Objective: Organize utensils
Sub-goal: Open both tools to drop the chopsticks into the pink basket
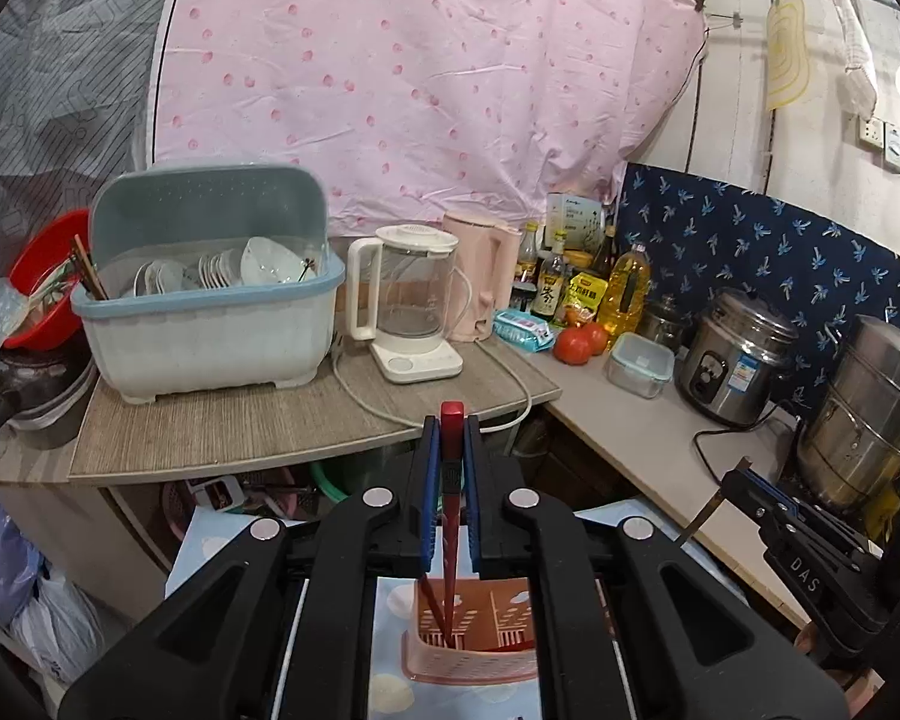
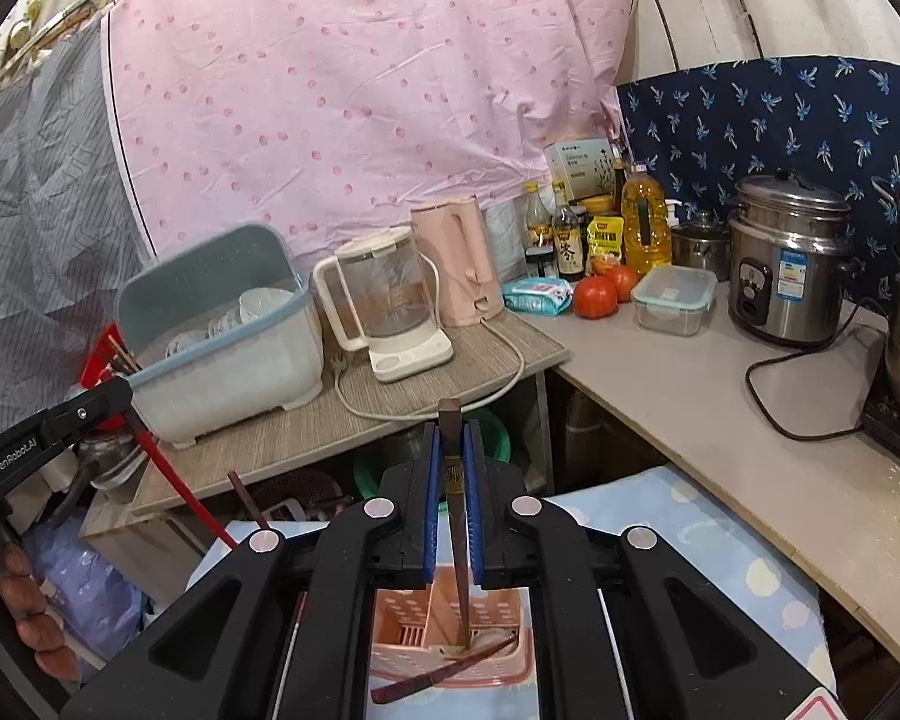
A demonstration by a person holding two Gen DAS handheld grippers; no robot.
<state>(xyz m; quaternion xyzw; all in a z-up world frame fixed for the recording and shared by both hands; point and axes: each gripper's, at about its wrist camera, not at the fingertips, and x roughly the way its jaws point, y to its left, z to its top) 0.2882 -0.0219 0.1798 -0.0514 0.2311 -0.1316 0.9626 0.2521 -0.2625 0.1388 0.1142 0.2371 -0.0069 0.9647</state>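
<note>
- Fingers of my left gripper [image 1: 450,456] are clamping a red chopstick [image 1: 450,516] between their blue pads; the stick is standing nearly upright, its square top poking above the fingertips and its thin end reaching down into the pink utensil holder [image 1: 471,660].
- Seen from the right wrist view, I am watching that same left gripper [image 2: 123,399] coming in at the left edge, the red chopstick [image 2: 180,480] slanting down from it.
- I am closing my right gripper [image 2: 452,456] on a dark brown chopstick [image 2: 457,516], which is also hanging nearly upright, its tip sitting inside the pink utensil holder [image 2: 450,654] below.
- Another dark chopstick [image 2: 444,669] is lying slanted across the holder's front rim.
- Both views are showing the holder resting on a light blue patterned cloth [image 2: 690,534] directly under the grippers.
- Behind, left to right, I am seeing a red basin [image 1: 48,276], a blue-lidded dish rack [image 1: 210,312] filled with white bowls, a glass kettle [image 1: 411,300] and a pink kettle [image 1: 480,276] on a wood-grain counter [image 1: 240,426].
- Farther right, bottles, two tomatoes [image 1: 582,342], a clear lidded container [image 1: 639,363] and a steel rice cooker [image 1: 738,354] are lining a pale worktop [image 2: 720,420].
</note>
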